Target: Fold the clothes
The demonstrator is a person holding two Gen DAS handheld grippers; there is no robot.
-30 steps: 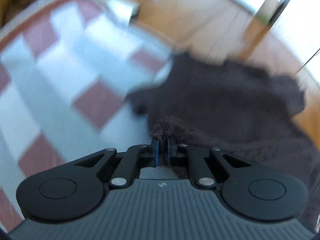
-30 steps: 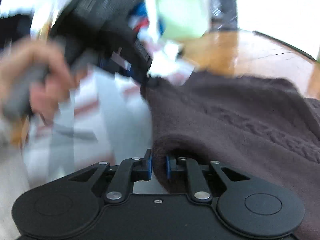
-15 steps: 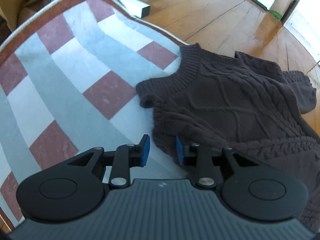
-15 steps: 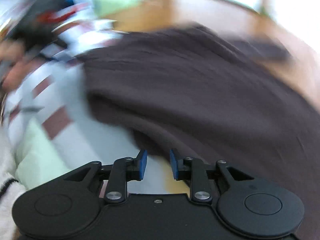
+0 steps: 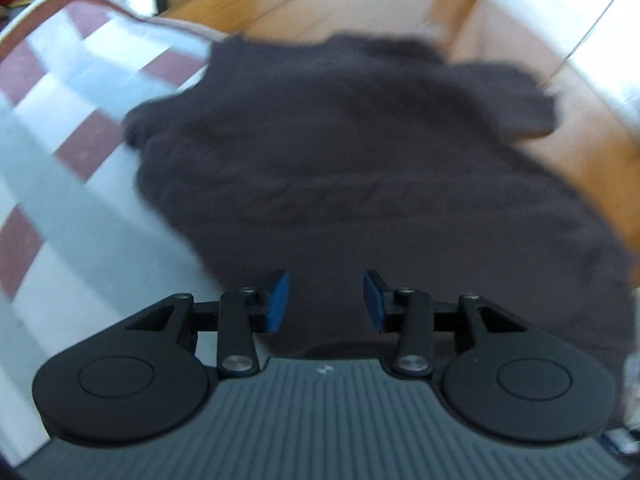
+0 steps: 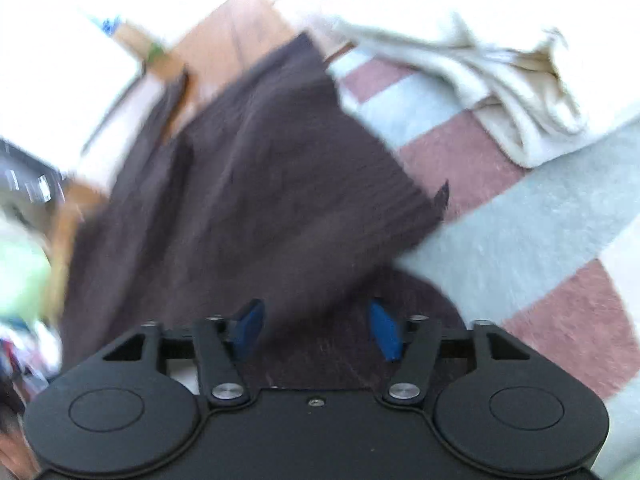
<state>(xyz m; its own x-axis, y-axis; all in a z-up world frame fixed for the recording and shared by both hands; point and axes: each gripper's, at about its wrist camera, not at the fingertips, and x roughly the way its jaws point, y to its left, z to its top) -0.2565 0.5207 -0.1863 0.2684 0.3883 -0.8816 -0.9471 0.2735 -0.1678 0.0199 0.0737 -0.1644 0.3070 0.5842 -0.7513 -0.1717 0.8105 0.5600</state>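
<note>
Sweater: we see a dark brown sweater [image 5: 360, 168] lying partly on the checked rug [image 5: 60, 128] and partly on the wooden floor [image 5: 328, 4]; both views are blurred, so we cannot tell how many layers it has.
Direction: in the left view the end toward the rug corner looks like the neck, but the blur leaves us unsure; the long axis seems to run from there toward our grippers. In the right view a straight edge [image 6: 376, 136] lies across the rug.
Left gripper [image 5: 326, 300]: its jaws stand wide apart over the cloth and hold nothing.
Right gripper [image 6: 316, 330]: also spread wide, nothing between the pads, brown cloth below.
Step, as we judge: whichever stage this is, each pinch should take only a straight edge, with both grippers level.
Around: a pale cloth [image 6: 500, 92] lies bunched on the rug, apart from the sweater.
</note>
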